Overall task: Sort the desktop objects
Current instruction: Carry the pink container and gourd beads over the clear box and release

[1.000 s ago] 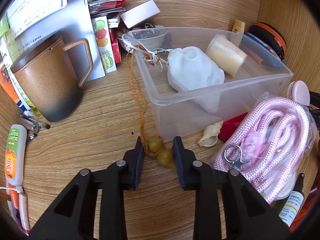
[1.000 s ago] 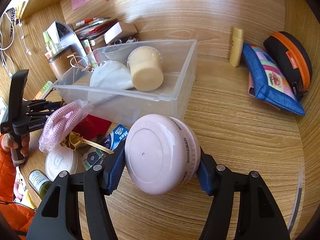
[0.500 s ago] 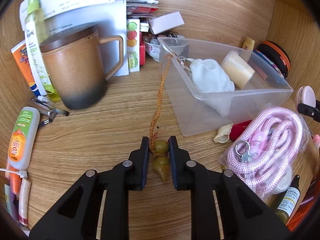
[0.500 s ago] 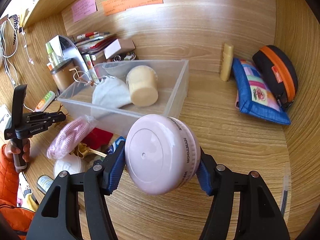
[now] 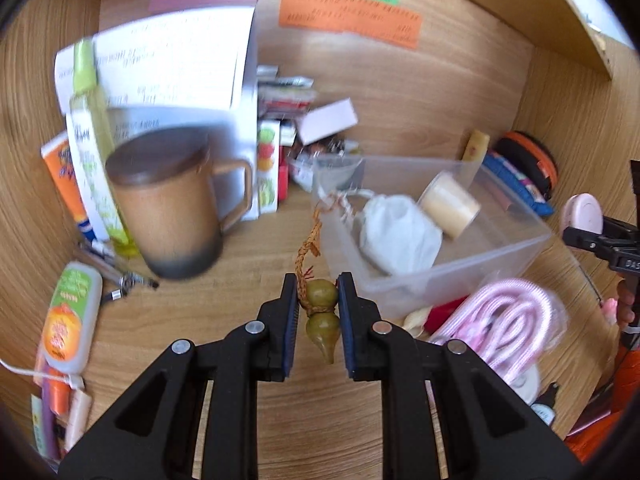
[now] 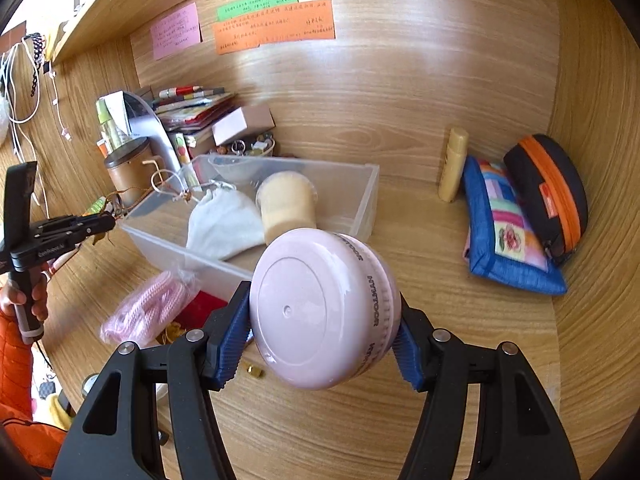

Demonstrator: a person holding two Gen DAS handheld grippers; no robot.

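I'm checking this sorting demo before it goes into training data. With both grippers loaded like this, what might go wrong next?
1. The left gripper pinches only the upper bulb of the green gourd charm; its orange cord trails toward the rim of the clear bin, so it might snag there.
2. The right gripper holds the round pink case by its curved sides, so it could slip or twist.
3. The lidded brown mug stands near the cord, so a swing may bump it.

A home study desk nook here: wood-grain back wall (image 6: 400,80) carrying sticky notes (image 6: 276,26), and below those notes, stacked stationery (image 6: 192,110), a lidded mug (image 5: 172,208), pouches (image 6: 508,232)
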